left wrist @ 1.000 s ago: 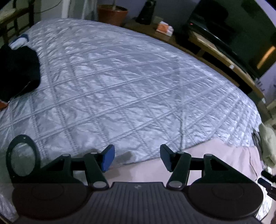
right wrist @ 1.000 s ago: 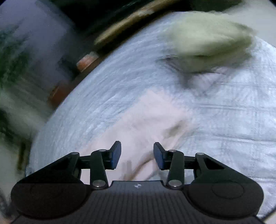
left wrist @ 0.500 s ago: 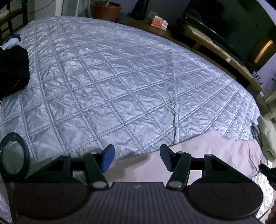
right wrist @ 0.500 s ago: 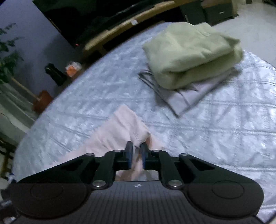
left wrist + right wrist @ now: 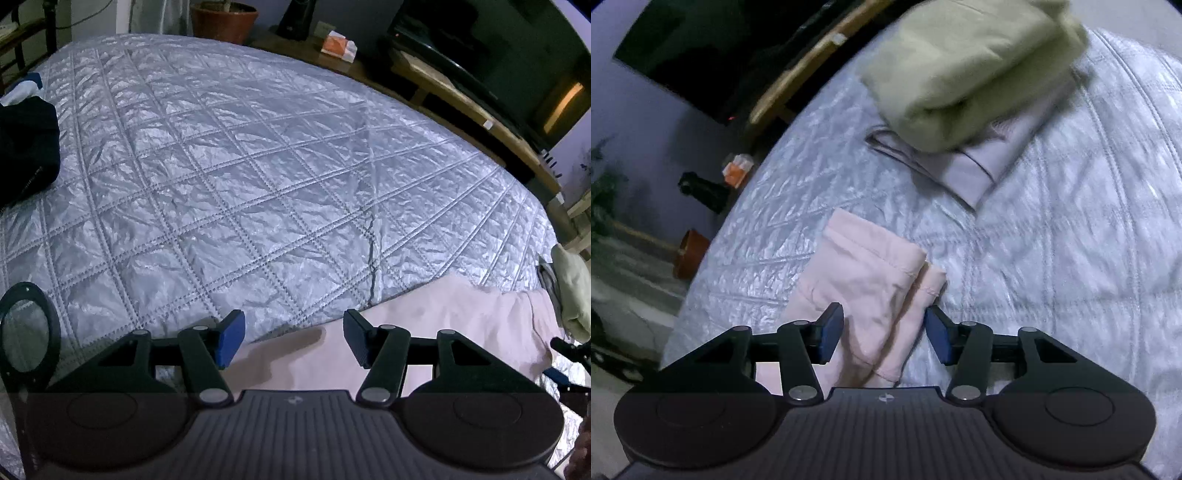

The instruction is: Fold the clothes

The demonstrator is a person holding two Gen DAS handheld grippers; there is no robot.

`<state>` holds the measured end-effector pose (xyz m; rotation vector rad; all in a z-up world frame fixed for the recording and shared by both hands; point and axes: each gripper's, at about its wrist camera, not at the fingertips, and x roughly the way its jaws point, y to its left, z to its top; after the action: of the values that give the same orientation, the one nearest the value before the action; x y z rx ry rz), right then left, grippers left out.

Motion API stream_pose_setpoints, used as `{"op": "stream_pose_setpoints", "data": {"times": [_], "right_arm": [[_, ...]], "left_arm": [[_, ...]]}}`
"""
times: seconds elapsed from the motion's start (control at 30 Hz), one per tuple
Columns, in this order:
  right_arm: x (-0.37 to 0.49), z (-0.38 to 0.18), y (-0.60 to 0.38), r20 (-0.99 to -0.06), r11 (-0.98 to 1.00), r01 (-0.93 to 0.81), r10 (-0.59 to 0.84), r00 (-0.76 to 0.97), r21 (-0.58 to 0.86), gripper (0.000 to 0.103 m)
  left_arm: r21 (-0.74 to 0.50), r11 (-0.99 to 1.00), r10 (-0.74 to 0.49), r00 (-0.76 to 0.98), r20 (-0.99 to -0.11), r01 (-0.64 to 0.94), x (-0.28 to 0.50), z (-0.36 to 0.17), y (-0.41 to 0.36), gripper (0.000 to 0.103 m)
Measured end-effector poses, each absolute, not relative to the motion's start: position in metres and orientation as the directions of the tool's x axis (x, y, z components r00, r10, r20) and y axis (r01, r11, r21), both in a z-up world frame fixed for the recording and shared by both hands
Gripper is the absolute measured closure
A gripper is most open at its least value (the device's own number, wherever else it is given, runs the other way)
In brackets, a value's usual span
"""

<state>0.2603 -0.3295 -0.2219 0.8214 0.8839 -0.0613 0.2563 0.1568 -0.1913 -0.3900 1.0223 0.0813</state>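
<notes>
A pale pink garment (image 5: 866, 280) lies on the grey quilted bed cover (image 5: 1071, 229), with its end folded over in the right wrist view. My right gripper (image 5: 884, 334) is open above the fold, holding nothing. In the left wrist view the pink garment (image 5: 424, 325) stretches along the near edge of the bed cover (image 5: 258, 166). My left gripper (image 5: 293, 341) is open just above the garment's near edge, empty.
A folded green garment (image 5: 967, 62) sits on a folded lilac one (image 5: 990, 158) beyond the pink one. A dark garment (image 5: 26, 147) lies at the far left. A wooden bench (image 5: 472, 107), a plant pot (image 5: 223, 20) and an orange box (image 5: 338, 44) stand beyond the bed.
My right gripper was shut on the pink garment's end half a second ago and has opened, leaving the end folded over. My left gripper stayed open and shifted slightly.
</notes>
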Motion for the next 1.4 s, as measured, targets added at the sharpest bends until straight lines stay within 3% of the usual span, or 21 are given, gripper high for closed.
{"op": "stream_pose_setpoints", "data": {"times": [0.07,0.13,0.17,0.47,0.6,0.7,0.83,0.97,1.1,1.23,1.3,1.4], "right_arm": [[0.26,-0.229,-0.337,-0.684,0.665,0.377,0.284,0.671,0.645,0.062],[0.257,-0.238,-0.348,-0.657,0.598,0.4,0.3,0.691,0.694,0.078],[0.255,-0.242,-0.352,-0.652,0.589,0.402,0.301,0.696,0.701,0.095],[0.249,-0.23,-0.344,-0.582,0.634,0.303,0.291,0.759,0.712,0.095],[0.246,-0.202,-0.324,-0.537,0.741,0.181,0.274,0.798,0.647,0.095],[0.244,-0.174,-0.301,-0.482,0.829,0.03,0.295,0.825,0.558,0.095],[0.224,-0.137,-0.243,-0.458,0.907,-0.313,0.414,0.787,0.283,0.095],[0.203,-0.139,-0.169,-0.592,0.789,-0.614,0.504,0.629,0.019,0.095],[0.189,-0.161,-0.116,-0.722,0.632,-0.756,0.44,0.533,-0.172,0.094],[0.185,-0.186,-0.094,-0.809,0.496,-0.829,0.358,0.466,-0.258,0.094],[0.184,-0.192,-0.093,-0.835,0.468,-0.849,0.344,0.429,-0.244,0.094],[0.184,-0.183,-0.094,-0.858,0.47,-0.868,0.369,0.359,-0.161,0.085]], "left_arm": [[-0.279,0.928,-0.114,0.524,-0.844,-0.246,0.256,-0.191,0.157,0.048],[-0.279,0.928,-0.115,0.524,-0.844,-0.246,0.256,-0.191,0.157,0.047],[-0.279,0.928,-0.115,0.524,-0.844,-0.246,0.255,-0.191,0.157,0.047],[-0.268,0.935,-0.117,0.514,-0.85,-0.231,0.253,-0.193,0.149,0.047],[-0.264,0.938,-0.118,0.51,-0.852,-0.224,0.252,-0.195,0.145,0.046],[-0.25,0.948,-0.125,0.493,-0.861,-0.196,0.249,-0.2,0.136,0.045],[-0.238,0.954,-0.123,0.488,-0.864,-0.181,0.247,-0.202,0.131,0.043],[-0.257,0.938,-0.112,0.5,-0.859,-0.232,0.248,-0.199,0.143,0.044],[-0.266,0.922,-0.088,0.519,-0.85,-0.28,0.251,-0.195,0.157,0.045],[-0.286,0.903,-0.074,0.539,-0.839,-0.322,0.255,-0.188,0.174,0.045],[-0.299,0.889,-0.064,0.553,-0.831,-0.346,0.258,-0.183,0.186,0.045],[-0.322,0.867,-0.053,0.574,-0.817,-0.38,0.261,-0.175,0.201,0.045]]}}
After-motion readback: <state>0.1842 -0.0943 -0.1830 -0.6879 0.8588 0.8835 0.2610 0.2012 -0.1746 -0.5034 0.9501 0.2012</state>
